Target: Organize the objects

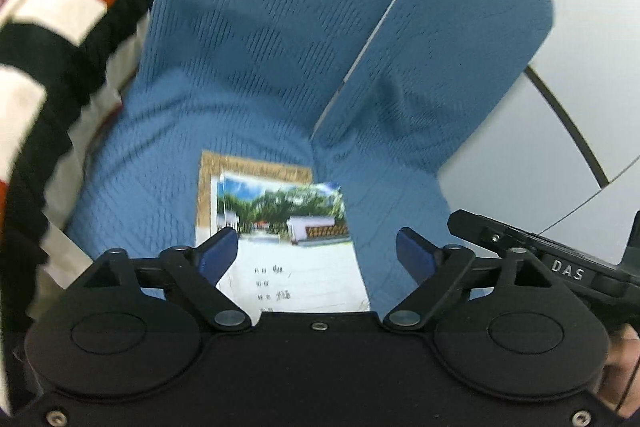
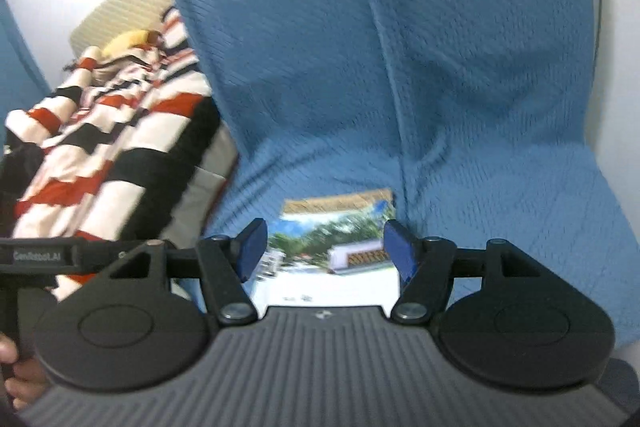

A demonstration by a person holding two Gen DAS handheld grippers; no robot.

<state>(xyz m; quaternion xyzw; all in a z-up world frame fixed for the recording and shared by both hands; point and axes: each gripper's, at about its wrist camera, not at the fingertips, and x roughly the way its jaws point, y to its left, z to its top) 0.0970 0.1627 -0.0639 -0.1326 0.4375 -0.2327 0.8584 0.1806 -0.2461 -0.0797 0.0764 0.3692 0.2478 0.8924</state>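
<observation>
On the blue sofa cover (image 1: 248,75), a small book (image 1: 296,259) is laid; both the left gripper (image 1: 316,255) and the right gripper (image 2: 324,247) are held apart, nothing gripped.

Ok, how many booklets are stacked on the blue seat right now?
2 visible: the photo-cover booklet on top, and a brown-edged one under it, peeking out at its far and left edges. More could be hidden beneath.
</observation>
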